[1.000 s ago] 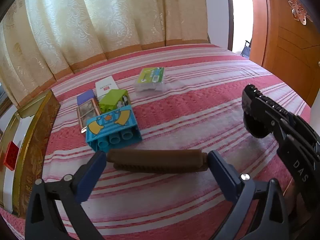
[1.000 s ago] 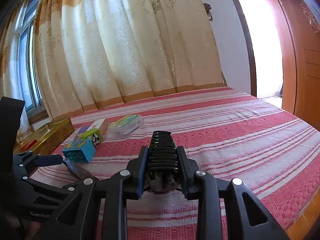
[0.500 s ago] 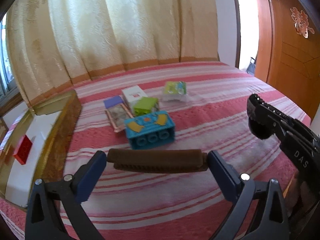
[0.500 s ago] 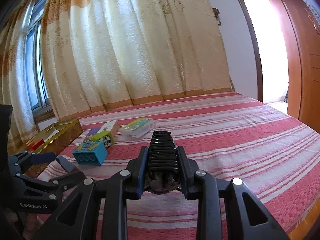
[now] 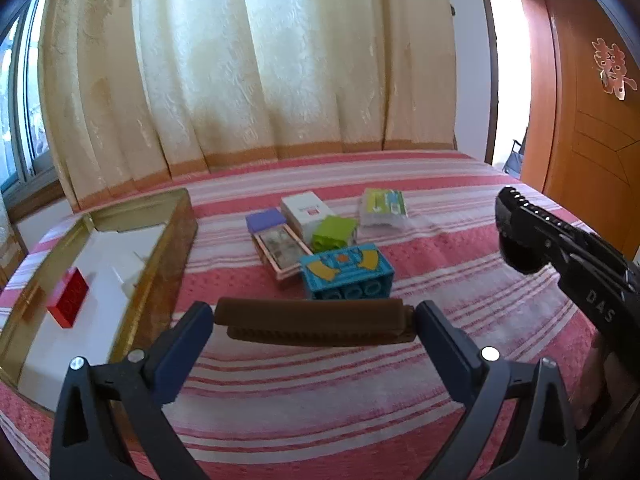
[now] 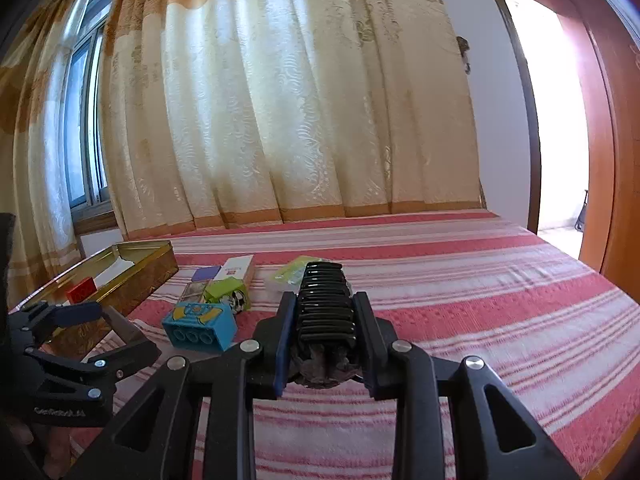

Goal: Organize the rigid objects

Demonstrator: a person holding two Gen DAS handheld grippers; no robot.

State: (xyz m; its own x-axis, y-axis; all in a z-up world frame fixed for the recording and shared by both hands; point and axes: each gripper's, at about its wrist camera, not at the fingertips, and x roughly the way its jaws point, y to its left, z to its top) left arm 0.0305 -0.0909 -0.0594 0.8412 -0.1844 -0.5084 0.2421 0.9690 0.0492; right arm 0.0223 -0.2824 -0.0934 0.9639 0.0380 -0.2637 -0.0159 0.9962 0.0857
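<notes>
My left gripper [image 5: 314, 322] is shut end to end on a long brown comb-like bar [image 5: 316, 320], held above the striped bed. My right gripper [image 6: 322, 330] is shut on a black ribbed hair clip [image 6: 325, 304]; the same black clip [image 5: 520, 232] shows at the right edge of the left wrist view. A blue toy block [image 5: 347, 272], a green toy car [image 5: 334, 232], a white box [image 5: 306, 210], a purple card [image 5: 266, 220] and a framed picture [image 5: 280, 250] lie in a cluster ahead. A gold tin box [image 5: 160, 248] stands open at the left with a red block [image 5: 68, 298] inside.
A clear packet with a green label [image 5: 382, 208] lies behind the cluster. Curtains [image 5: 248, 60] hang behind the bed, a window [image 6: 84, 120] sits at the left and a wooden door [image 5: 592, 120] at the right. The bed's striped cover [image 6: 480, 280] stretches away on the right.
The left gripper has swung left with the brown bar, bringing the gold tin and its red block further into view. The right gripper has risen a little, still holding the black clip.
</notes>
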